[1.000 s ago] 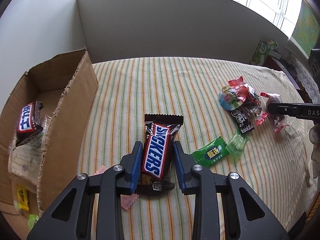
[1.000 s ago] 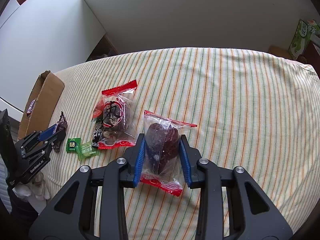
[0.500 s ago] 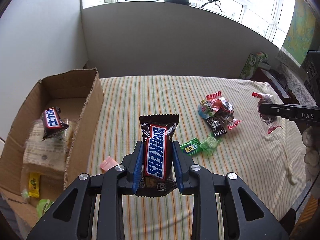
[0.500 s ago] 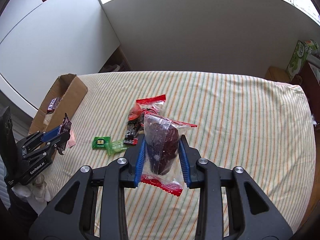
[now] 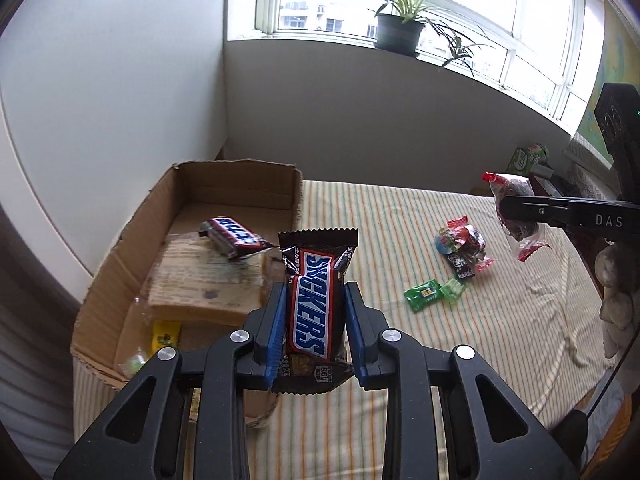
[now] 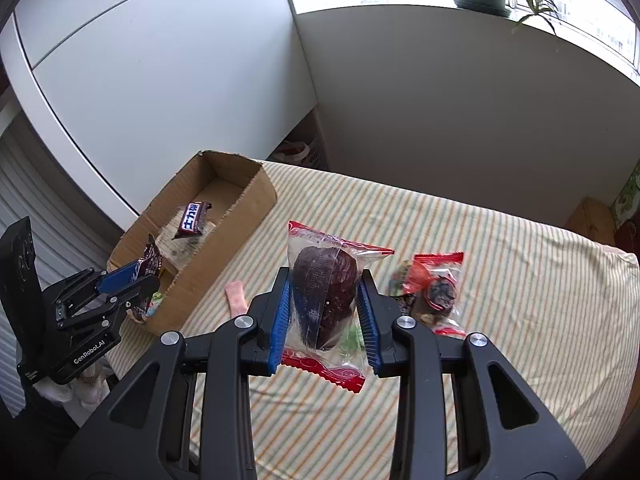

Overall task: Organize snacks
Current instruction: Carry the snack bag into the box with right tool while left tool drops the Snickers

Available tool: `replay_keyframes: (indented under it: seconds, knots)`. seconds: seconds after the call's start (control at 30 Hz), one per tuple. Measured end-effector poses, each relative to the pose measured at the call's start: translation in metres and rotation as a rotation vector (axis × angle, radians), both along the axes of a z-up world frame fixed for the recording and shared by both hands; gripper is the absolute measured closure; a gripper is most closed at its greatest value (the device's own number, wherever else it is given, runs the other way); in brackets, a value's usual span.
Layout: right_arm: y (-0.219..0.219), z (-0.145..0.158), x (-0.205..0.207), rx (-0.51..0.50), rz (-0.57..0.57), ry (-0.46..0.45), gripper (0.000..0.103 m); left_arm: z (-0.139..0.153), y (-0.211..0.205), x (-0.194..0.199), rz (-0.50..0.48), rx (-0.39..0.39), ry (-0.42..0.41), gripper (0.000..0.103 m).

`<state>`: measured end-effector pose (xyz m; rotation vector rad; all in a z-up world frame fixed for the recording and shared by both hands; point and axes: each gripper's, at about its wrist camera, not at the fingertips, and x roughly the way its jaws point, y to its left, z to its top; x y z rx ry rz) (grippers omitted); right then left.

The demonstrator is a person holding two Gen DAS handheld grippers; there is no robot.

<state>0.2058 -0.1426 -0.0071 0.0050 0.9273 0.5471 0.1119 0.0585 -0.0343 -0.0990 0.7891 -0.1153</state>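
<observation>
Striped cloth (image 5: 400,216) covers the bench, white walls behind, potted plant (image 5: 400,32) on the windowsill. Left hand-held gripper (image 5: 316,320) clenched on a Snickers bar (image 5: 314,304), held upright in the air just right of the cardboard box (image 5: 132,248) near wall; a second chocolate bar (image 5: 234,236) lies inside the box ahead-left of it. Right hand-held gripper (image 6: 324,312) clamped on a clear packet with a dark snack (image 6: 324,292), held above the cloth. Red-edged snack bag (image 6: 436,288) lies just right of that gripper, pink candy (image 6: 236,298) just left, green candies (image 5: 434,294) between both grippers.
</observation>
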Motion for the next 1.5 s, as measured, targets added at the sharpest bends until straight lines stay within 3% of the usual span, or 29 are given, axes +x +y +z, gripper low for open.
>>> replay_keyframes:
  seconds: [0.6, 0.9, 0.97, 1.0, 1.03, 1.07, 1.13, 1.5]
  knots:
    - [0.145, 0.004, 0.036, -0.026, 0.166, -0.003, 0.070, -0.012, 0.083, -0.014, 0.128, -0.030, 0.009, 0.077]
    - [0.180, -0.010, 0.053, -0.045, 0.209, 0.009, 0.070, -0.018, 0.098, -0.005, 0.138, -0.032, 0.010, 0.077]
    - [0.182, -0.013, 0.055, -0.046, 0.213, 0.007, 0.064, -0.019, 0.100, -0.003, 0.137, -0.034, 0.012, 0.076]
    - [0.186, -0.014, 0.056, -0.049, 0.213, 0.005, 0.052, -0.020, 0.101, -0.002, 0.138, -0.032, 0.011, 0.076]
    - [0.187, -0.014, 0.056, -0.051, 0.212, -0.004, 0.039, -0.020, 0.101, -0.001, 0.142, -0.028, 0.012, 0.072]
    - [0.188, -0.014, 0.055, -0.053, 0.210, -0.015, 0.035, -0.021, 0.101, 0.000, 0.144, -0.024, 0.011, 0.068]
    - [0.186, -0.012, 0.054, -0.048, 0.212, -0.024, 0.035, -0.020, 0.101, -0.001, 0.149, -0.022, -0.003, 0.041]
    - [0.155, 0.007, 0.045, -0.039, 0.172, -0.044, 0.035, -0.007, 0.089, -0.008, 0.132, -0.020, -0.034, 0.041]
